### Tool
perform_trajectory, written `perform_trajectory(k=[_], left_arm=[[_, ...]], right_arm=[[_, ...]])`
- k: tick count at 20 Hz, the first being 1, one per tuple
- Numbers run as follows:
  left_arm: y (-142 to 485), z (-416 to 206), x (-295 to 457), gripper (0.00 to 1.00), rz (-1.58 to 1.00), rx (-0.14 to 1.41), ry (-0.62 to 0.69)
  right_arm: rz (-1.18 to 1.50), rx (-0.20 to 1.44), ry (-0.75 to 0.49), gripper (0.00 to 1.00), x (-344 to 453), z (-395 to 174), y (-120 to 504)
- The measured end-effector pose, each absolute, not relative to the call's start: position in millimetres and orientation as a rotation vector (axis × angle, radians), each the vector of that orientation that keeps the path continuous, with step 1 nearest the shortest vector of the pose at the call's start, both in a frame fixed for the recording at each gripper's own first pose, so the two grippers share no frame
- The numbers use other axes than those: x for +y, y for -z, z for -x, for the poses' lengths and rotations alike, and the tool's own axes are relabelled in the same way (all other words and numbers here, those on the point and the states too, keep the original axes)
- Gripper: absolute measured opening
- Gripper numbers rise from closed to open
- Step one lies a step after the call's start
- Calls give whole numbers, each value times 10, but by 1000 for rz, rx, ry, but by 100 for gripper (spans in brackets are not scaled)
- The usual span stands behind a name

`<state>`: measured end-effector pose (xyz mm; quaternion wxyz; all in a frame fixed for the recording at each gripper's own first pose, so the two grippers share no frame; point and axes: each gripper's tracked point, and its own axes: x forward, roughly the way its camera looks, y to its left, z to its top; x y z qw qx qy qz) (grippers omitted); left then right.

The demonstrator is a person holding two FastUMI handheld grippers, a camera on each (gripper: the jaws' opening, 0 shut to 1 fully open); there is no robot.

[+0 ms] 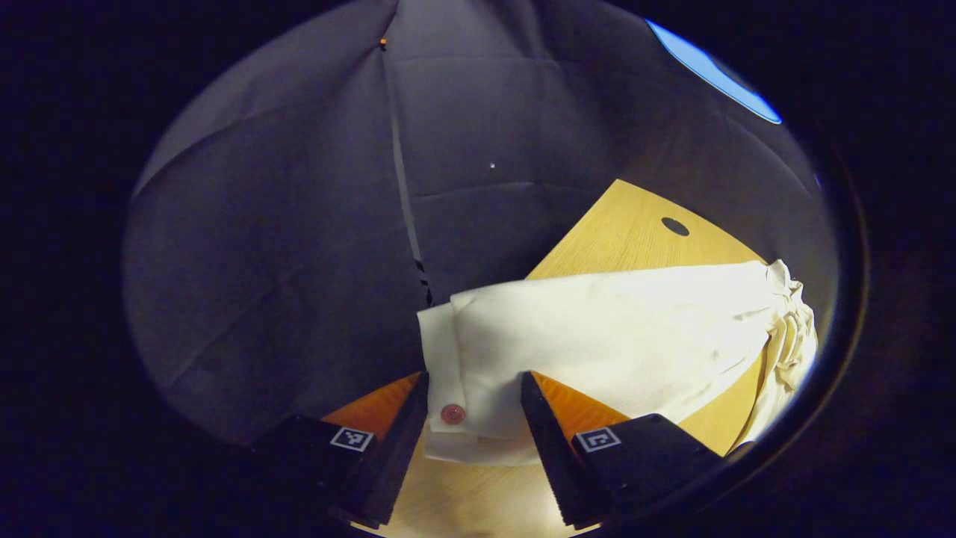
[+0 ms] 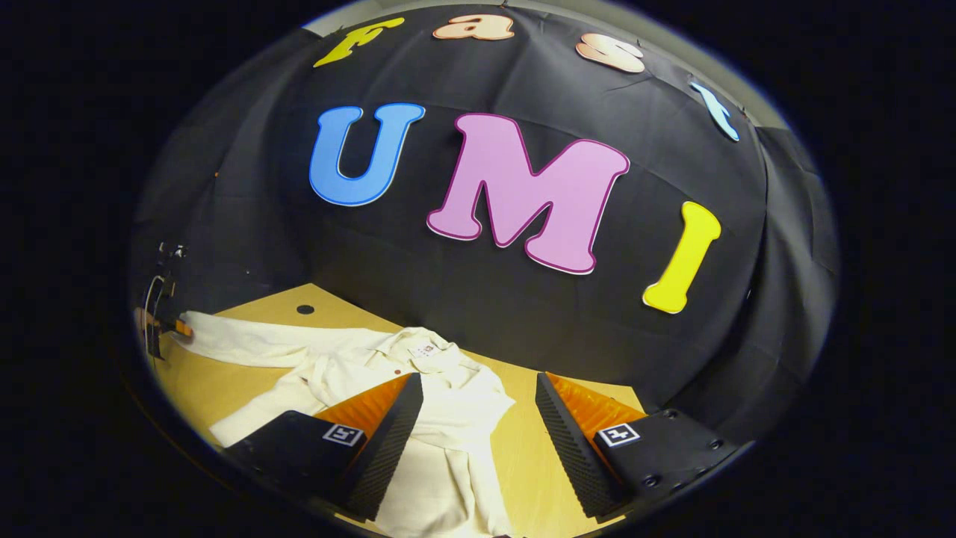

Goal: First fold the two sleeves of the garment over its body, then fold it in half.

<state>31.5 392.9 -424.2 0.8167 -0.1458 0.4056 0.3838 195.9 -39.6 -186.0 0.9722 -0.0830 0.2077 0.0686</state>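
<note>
- Your left gripper [image 1: 474, 388] has its jaws spread wide around a sleeve cuff [image 1: 463, 388]; the cuff lies between the fingers, but you cannot tell whether either finger touches it.
- In the left gripper view the sleeve [image 1: 612, 329] runs from the lower middle to the right edge of the frame, where it bunches into folds that the picture's rim cuts off.
- The shirt [image 2: 441, 388] is cream white and lies spread on the wooden table [image 2: 538, 456]; a small reddish button [image 1: 452, 413] sits on the cuff.
- Your right gripper [image 2: 478, 388] is also wide open, holding nothing, with the shirt's shoulder and side lying between and below its fingers at the lower middle of the frame.
- The right gripper view lets you see the collar [image 2: 422, 347] with a label, and the far sleeve stretching to the left edge, where another gripper [image 2: 160, 321] sits at its end, small and hard to make out.
- The left gripper view shows a dark round hole [image 1: 674, 226] in the tabletop at upper right; the same hole appears at the left in the right gripper view.
</note>
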Motion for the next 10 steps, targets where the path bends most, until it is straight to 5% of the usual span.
perform_trajectory(k=[2,5,7,10], left_arm=[[4243,-373,3884,70,308,878,-782],[4244,-535,3829,20,301,867,-743],[4210,-602,3758,10,300,873,-707],[3882,-975,3573,7,273,804,-652]], right_arm=[[136,422,-125,98,-439,-1941,1871],[107,432,-98,97,-575,-1904,1956],[109,444,-79,98,-707,-1877,2035],[104,460,-49,98,-911,-1836,2113]])
